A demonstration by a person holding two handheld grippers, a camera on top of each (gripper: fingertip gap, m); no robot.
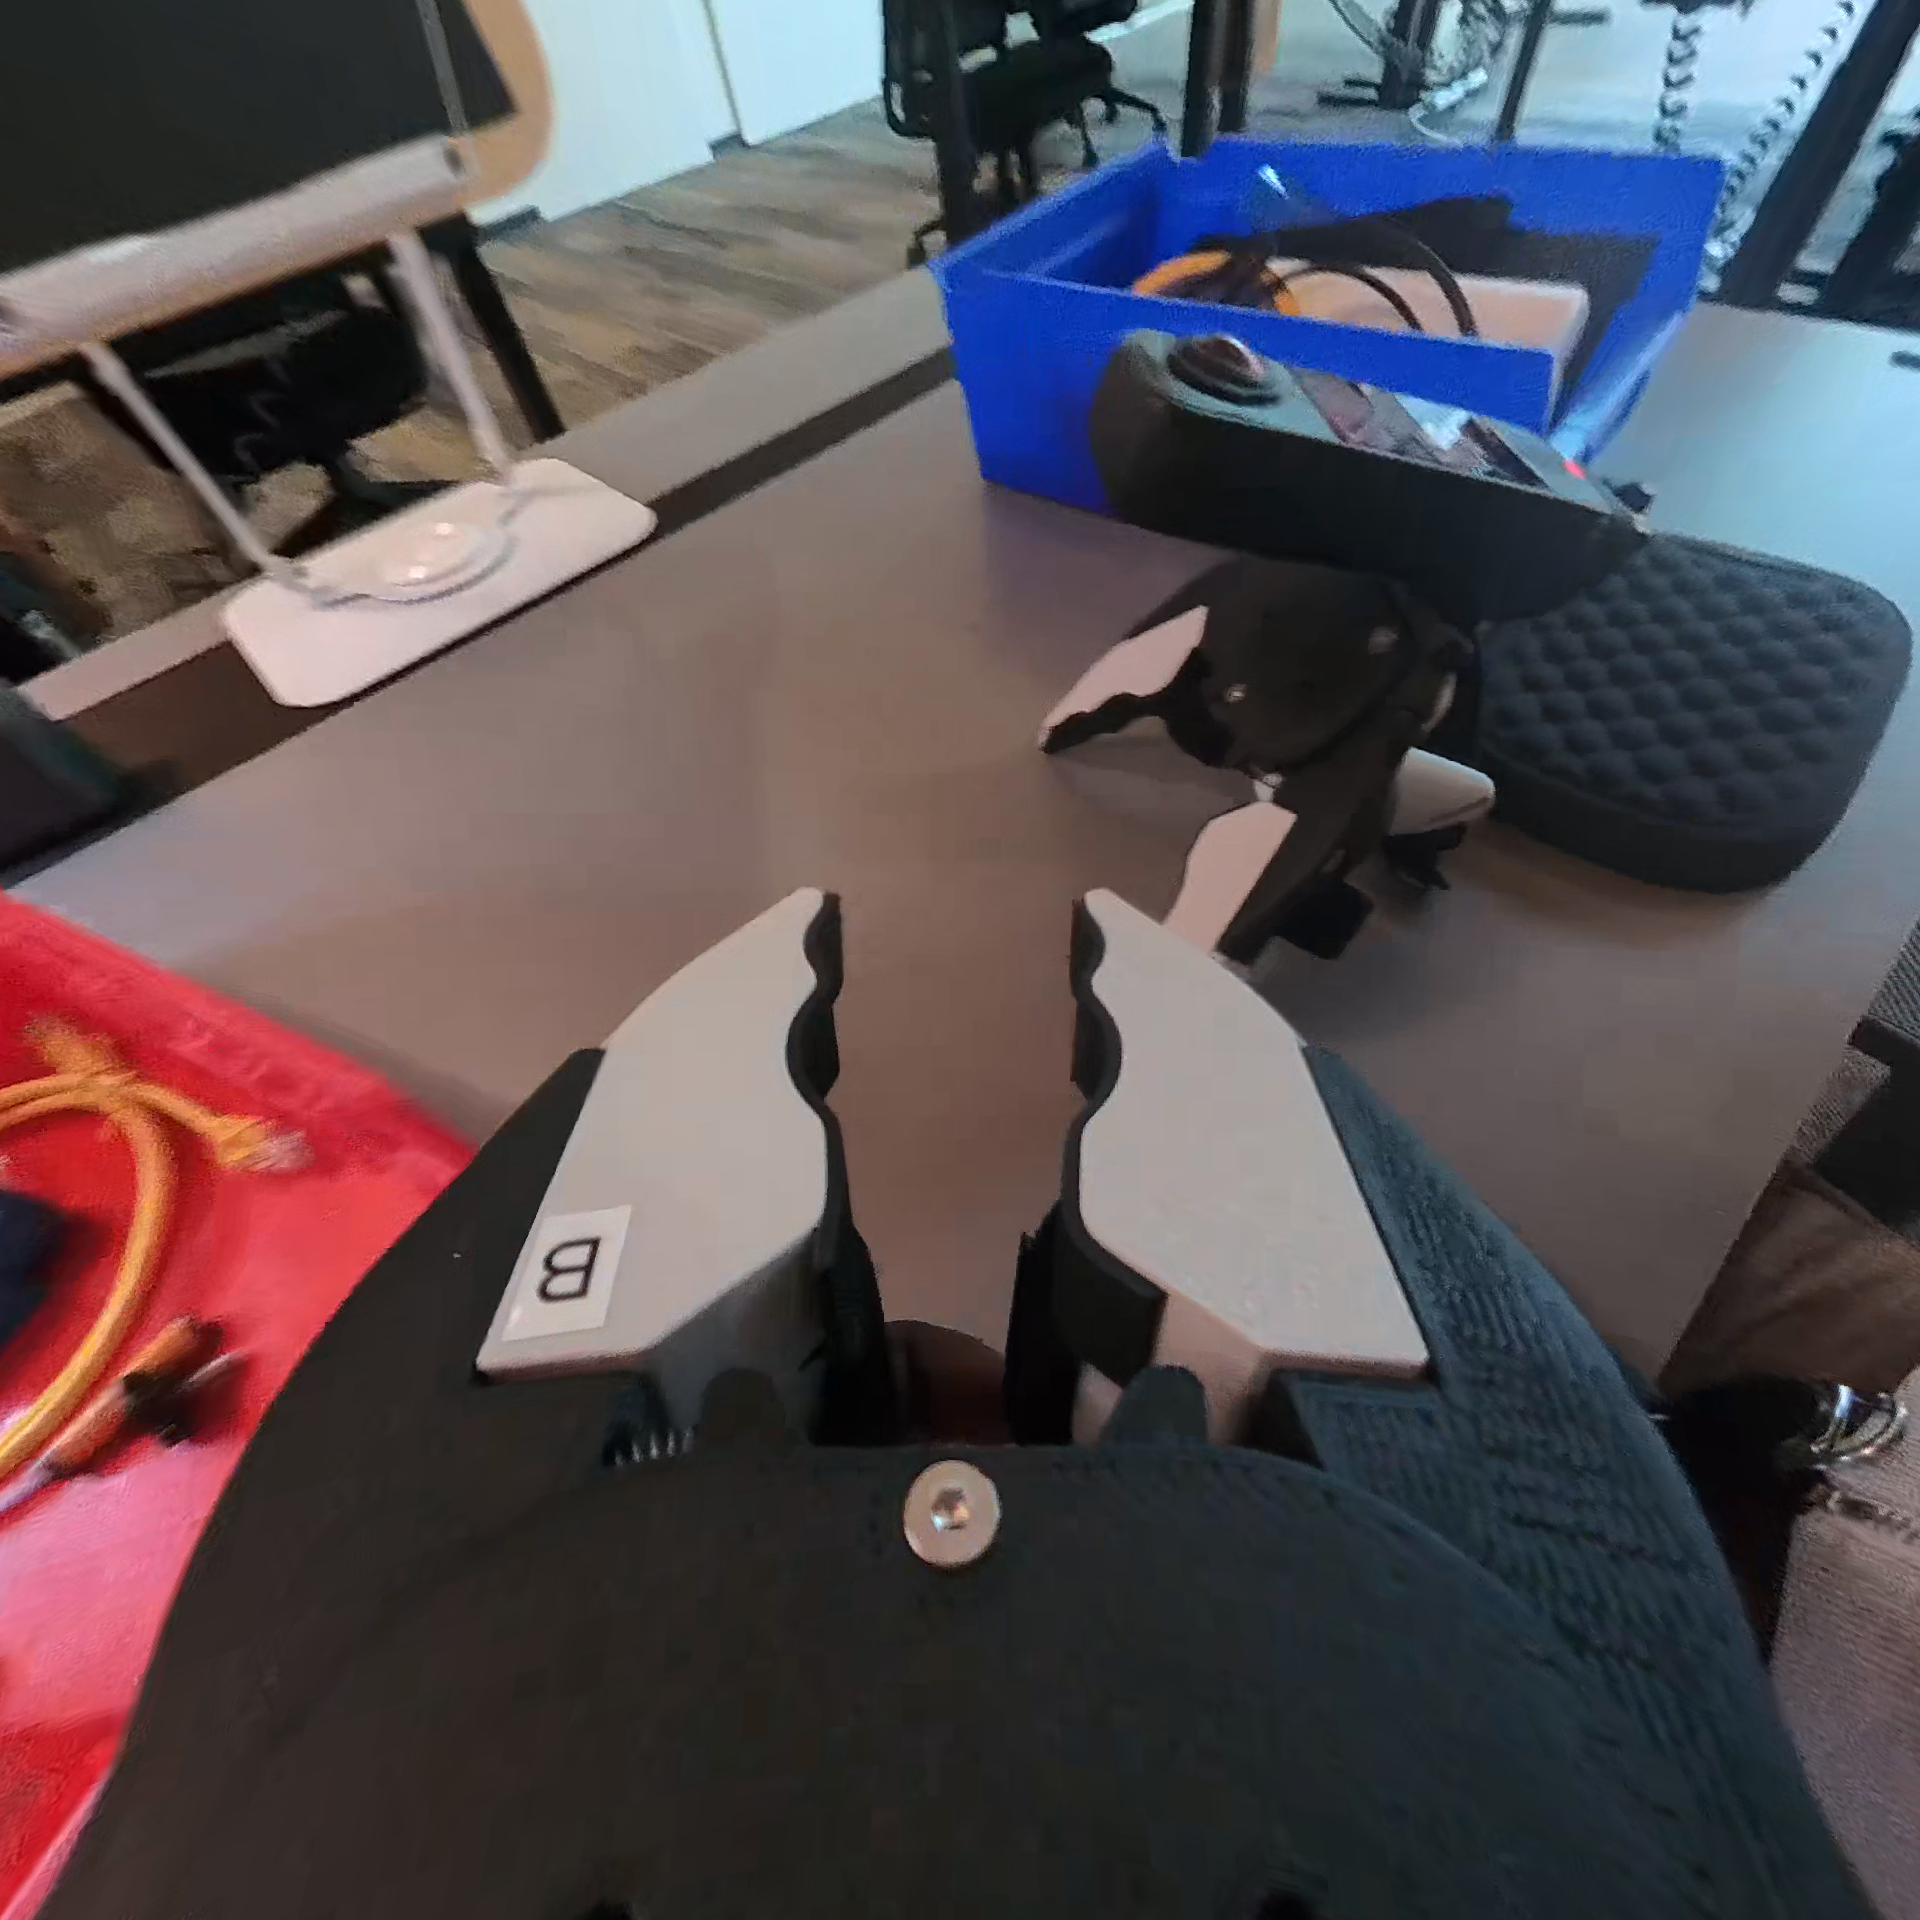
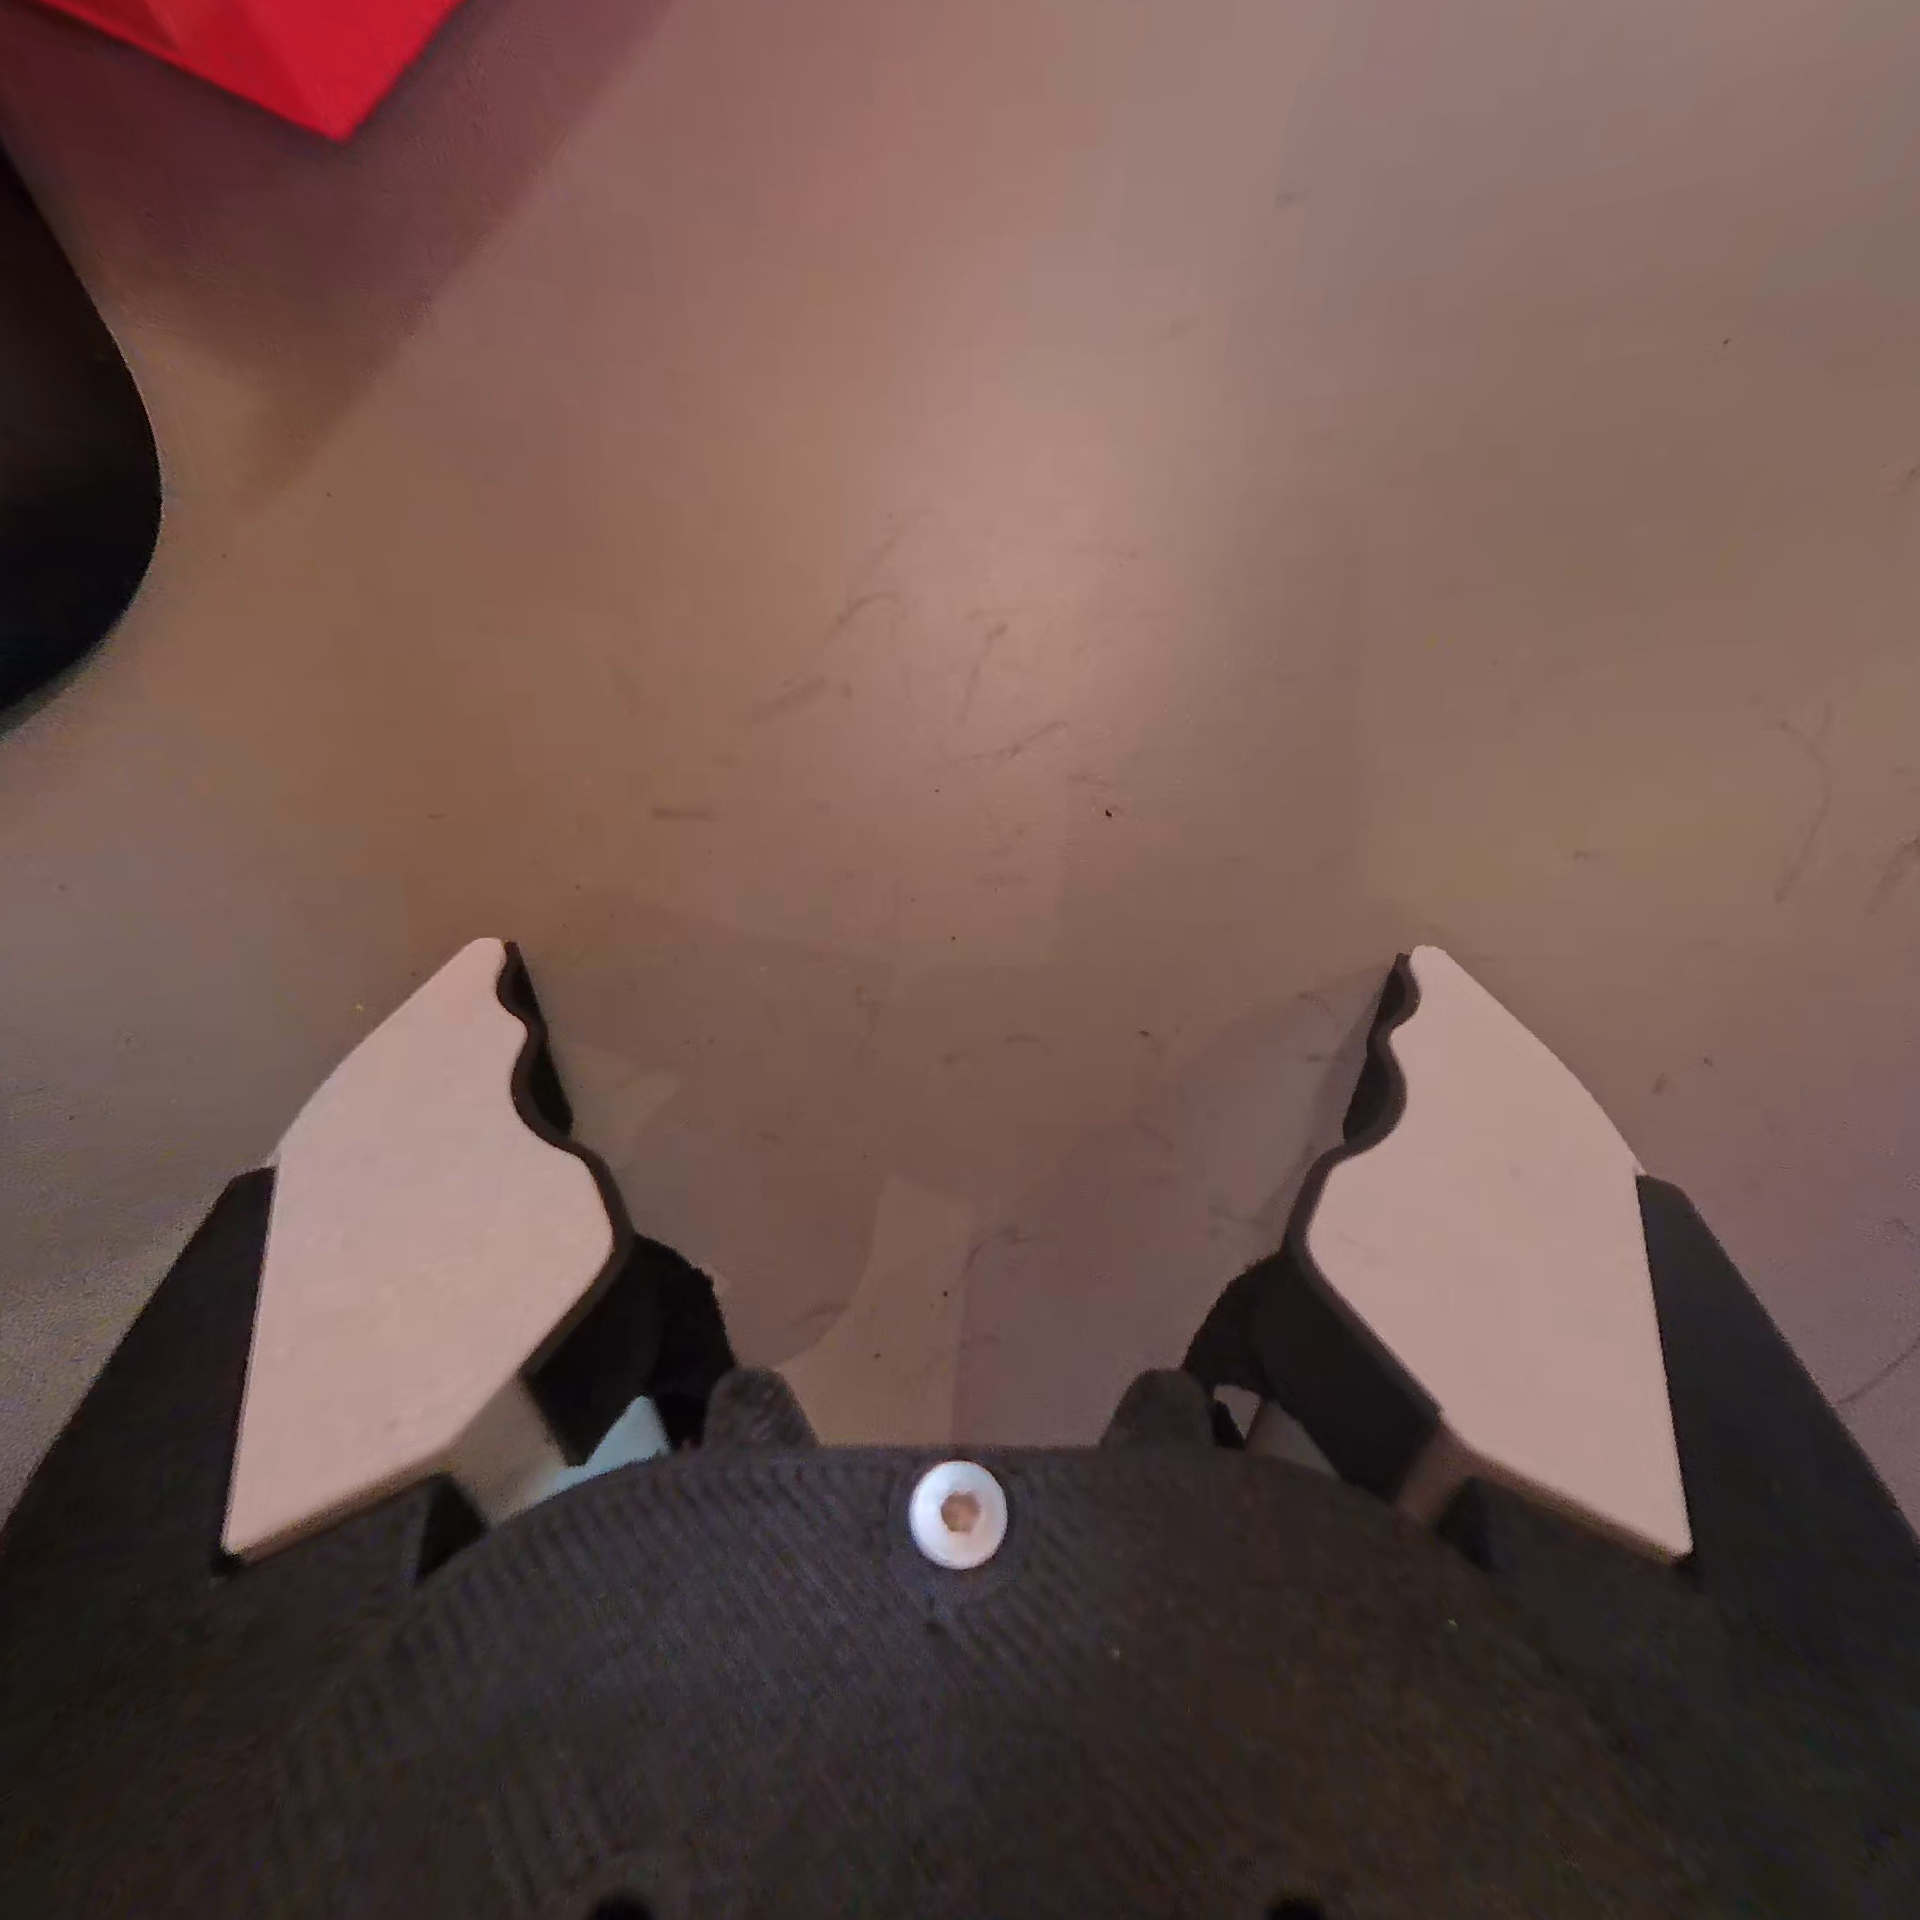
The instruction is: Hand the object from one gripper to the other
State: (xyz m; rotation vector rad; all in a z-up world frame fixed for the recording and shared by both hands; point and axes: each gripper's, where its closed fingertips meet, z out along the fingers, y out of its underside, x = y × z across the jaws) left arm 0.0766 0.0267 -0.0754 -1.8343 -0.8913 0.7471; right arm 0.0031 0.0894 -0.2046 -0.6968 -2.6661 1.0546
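Note:
My left gripper (image 1: 956,914) hovers over the grey table (image 1: 727,727), its jaws partly open with nothing between them. My right gripper (image 1: 1143,847) shows to the right in the left wrist view, pointing down at the table with its fingers spread. In the right wrist view the right gripper (image 2: 956,951) is wide open and empty, close above the bare table (image 2: 1039,520). Orange cables (image 1: 114,1132) lie on a red tray (image 1: 260,1247) to the left of my left gripper. Neither gripper holds anything.
A blue bin (image 1: 1049,343) with cables stands at the back right. A black honeycomb pad (image 1: 1683,717) lies behind the right gripper. A white stand base (image 1: 436,582) sits at the back left. A red corner (image 2: 312,62) and a dark shape (image 2: 62,468) show at the left of the right wrist view.

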